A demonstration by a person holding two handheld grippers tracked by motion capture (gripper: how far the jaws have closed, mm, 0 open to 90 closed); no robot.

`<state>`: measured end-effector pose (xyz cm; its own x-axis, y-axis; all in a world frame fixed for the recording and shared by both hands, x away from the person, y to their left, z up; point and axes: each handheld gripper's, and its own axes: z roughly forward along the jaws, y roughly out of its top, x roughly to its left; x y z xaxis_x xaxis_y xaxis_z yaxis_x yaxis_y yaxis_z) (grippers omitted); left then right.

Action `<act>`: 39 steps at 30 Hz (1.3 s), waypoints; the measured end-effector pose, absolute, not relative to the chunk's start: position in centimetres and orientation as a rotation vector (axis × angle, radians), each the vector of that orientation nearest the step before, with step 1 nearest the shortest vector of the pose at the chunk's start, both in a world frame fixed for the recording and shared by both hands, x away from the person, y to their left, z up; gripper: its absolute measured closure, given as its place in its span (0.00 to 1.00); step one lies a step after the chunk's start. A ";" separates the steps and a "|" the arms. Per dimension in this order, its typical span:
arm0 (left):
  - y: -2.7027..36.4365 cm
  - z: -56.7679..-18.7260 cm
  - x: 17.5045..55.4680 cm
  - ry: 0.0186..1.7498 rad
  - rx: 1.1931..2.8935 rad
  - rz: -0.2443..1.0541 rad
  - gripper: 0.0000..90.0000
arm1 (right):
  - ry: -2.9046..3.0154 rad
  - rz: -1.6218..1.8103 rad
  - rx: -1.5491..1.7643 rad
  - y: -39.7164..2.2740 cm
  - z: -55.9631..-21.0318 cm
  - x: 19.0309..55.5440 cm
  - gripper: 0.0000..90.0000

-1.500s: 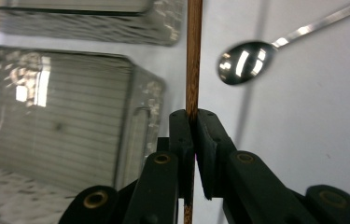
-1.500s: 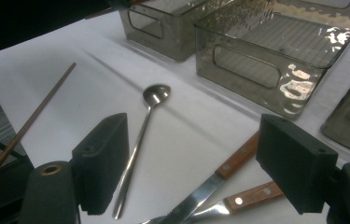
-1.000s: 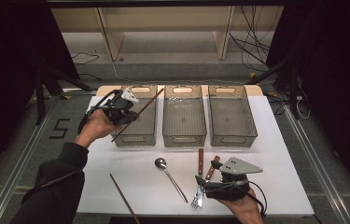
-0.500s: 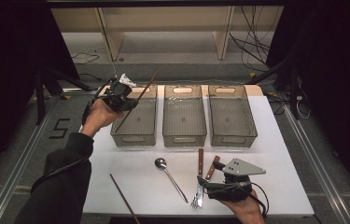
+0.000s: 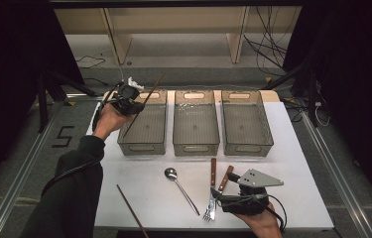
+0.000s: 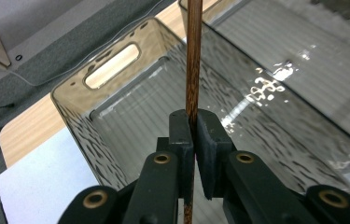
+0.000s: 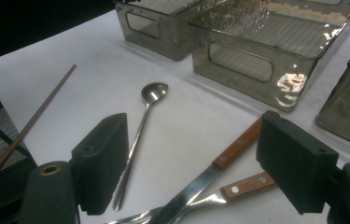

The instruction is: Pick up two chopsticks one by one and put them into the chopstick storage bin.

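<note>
A brown chopstick [image 6: 192, 60] is clamped between the closed jaws of the left gripper [image 5: 133, 101], which is held over the far left corner of the left bin [image 5: 144, 145]. In the high view the chopstick [image 5: 144, 105] is seen tilted, its upper end raised above the bin's far rim and its lower end reaching down into the bin. In the left gripper view the stick runs straight up between the two black pads, with the ribbed floor of the bin [image 6: 130, 107] and its handle slot behind it.

Three smoky transparent bins are set side by side across the far half of the white table [image 5: 302, 163]; the middle bin [image 5: 196, 145] and the right bin [image 5: 247, 145] are seen beside the left one.

The right gripper [image 5: 223, 198] is rested near the table's near edge, its jaws held wide apart with nothing pressed between them. Between those jaws, in the right gripper view, a wooden-handled knife [image 7: 238, 147] and a wooden-handled fork [image 7: 242, 185] are seen lying on the table, their metal parts crossing. A metal spoon [image 5: 181, 187] lies just to the left of them, and a second chopstick [image 5: 131, 210] lies apart at the near left.
</note>
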<state>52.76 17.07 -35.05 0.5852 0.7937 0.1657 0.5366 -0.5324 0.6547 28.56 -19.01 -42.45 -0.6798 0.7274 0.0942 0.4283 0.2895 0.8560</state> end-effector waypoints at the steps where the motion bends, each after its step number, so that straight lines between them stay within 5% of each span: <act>1: 17.1 -35.2 52.8 1.063 2.262 0.611 0.94 | 2.249 1.342 1.049 -19.0 -42.5 28.6 0.29; 25: 17.3 -39.4 54.0 1.221 2.271 0.501 0.92 | 2.251 1.343 1.051 -19.1 -42.4 28.5 0.29; 31: 17.4 -39.0 53.7 1.223 2.264 0.486 0.65 | 2.249 1.349 1.053 -19.2 -42.5 28.5 0.29; 39: 17.1 -36.5 50.8 1.059 2.305 0.484 0.42 | 2.246 1.353 1.059 -19.2 -42.4 28.5 0.29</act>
<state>50.82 17.09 -36.53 0.6246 0.7755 0.0919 0.5766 -0.5374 0.6154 28.49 -19.16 -42.43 -0.6777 0.7278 0.1050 0.4329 0.2795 0.8570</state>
